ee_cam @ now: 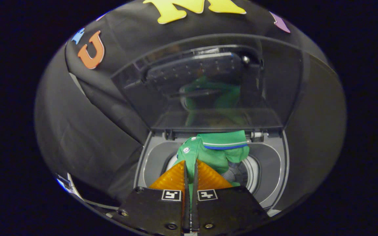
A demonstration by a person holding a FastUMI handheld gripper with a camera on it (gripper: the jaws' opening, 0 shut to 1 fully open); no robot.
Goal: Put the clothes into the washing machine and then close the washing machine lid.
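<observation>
The claw point(190, 164) is pinching the green shirt point(220, 150) over the washing machine point(274, 164) drum; lower it well inside before letting go.

It's dim in here, the booth's cloth soaking up most of the light. What brightness there is falls just beyond the tongs point(190, 164) on the green shirt point(217, 150) and the washing machine point(274, 164) rim. The raised lid point(208, 85) carries a faint greenish reflection. The fisheye bends the lid's edges strongly outward, and the cloth folds go soft.
</observation>
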